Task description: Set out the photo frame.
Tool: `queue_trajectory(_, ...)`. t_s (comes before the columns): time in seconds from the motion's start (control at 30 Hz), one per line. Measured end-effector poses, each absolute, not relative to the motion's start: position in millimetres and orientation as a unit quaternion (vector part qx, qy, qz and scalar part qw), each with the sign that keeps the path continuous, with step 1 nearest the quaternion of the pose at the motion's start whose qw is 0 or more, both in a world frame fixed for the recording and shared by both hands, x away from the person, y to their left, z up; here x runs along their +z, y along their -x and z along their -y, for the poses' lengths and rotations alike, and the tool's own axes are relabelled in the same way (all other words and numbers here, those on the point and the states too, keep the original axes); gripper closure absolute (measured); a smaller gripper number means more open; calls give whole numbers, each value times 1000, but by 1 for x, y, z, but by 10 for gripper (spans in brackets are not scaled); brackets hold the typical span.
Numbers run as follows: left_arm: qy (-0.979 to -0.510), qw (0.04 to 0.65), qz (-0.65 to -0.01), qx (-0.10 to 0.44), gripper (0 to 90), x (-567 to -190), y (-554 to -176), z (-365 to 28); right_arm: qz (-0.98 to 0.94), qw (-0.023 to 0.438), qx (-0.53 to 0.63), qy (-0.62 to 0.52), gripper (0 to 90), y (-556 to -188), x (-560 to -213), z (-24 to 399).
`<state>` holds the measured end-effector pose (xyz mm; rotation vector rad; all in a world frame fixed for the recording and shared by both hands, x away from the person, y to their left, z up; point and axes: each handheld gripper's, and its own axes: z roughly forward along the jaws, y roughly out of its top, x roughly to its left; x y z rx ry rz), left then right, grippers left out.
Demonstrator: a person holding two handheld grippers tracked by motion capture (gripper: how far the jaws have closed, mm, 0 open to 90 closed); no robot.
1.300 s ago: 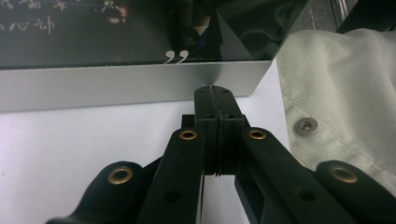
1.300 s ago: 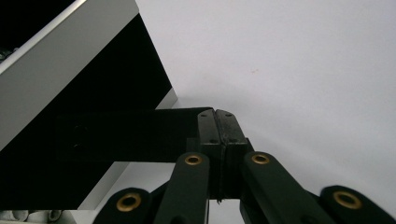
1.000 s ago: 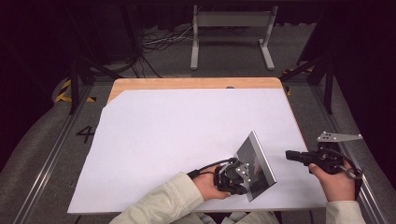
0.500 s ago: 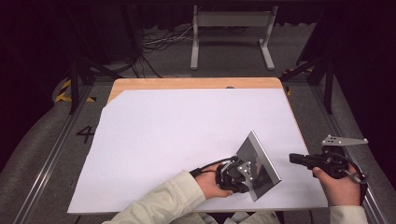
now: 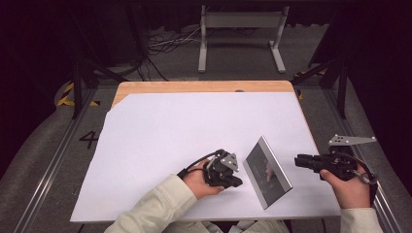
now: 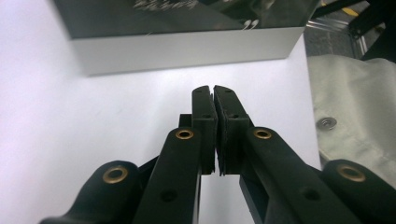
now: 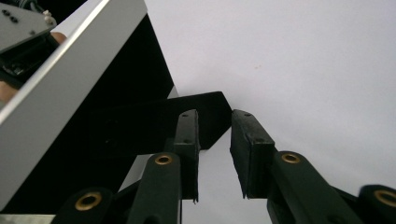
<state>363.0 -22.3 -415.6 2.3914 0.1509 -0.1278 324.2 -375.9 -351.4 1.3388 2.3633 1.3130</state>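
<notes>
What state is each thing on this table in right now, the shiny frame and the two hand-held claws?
picture frame: standing tilted on the white table cover, propped on its black back stand, held by neither claw.
left gripper: jaws almost together, nothing between them, just clear of the frame.
right gripper: jaws just been opening, apart with nothing between them, beside the frame's stand.
table cover: lying flat.

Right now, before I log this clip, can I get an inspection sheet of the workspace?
Surface: white sheet over wooden tabletop, clean.
Job's things: picture frame standing tilted on its black back stand.
Clutter: nothing seen.
Grippers: left gripper beside frame, apart, jaws just cracked open, nothing between; right gripper jaws just been opening, at the stand, not pressing it.
Cables: left gripper's cable; floor cables.
Surroundings: metal rack, dark floor.
</notes>
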Motion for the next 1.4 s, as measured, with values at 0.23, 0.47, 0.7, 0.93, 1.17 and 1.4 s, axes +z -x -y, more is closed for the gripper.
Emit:
queue_trajectory(0.23,-924,372,-85,-35,862,-411,-369,-3,-787,72,431,-435,678,-325,-340,365)
queue_trajectory(0.47,-918,379,-113,-25,858,-410,-374,-27,-788,76,434,-431,660,-323,-327,353)
queue_trajectory(0.7,-912,388,-130,-15,854,-407,-378,-44,-773,71,444,-446,633,-320,-318,343)
queue_trajectory(0.93,-909,391,-143,-8,846,-405,-382,-55,-772,68,449,-446,622,-315,-310,334)
queue_trajectory(1.17,-905,396,-155,-4,839,-403,-385,-62,-769,60,456,-444,586,-311,-304,326)
queue_trajectory(1.4,-902,400,-164,0,838,-402,-388,-67,-772,58,452,-443,544,-306,-299,315)
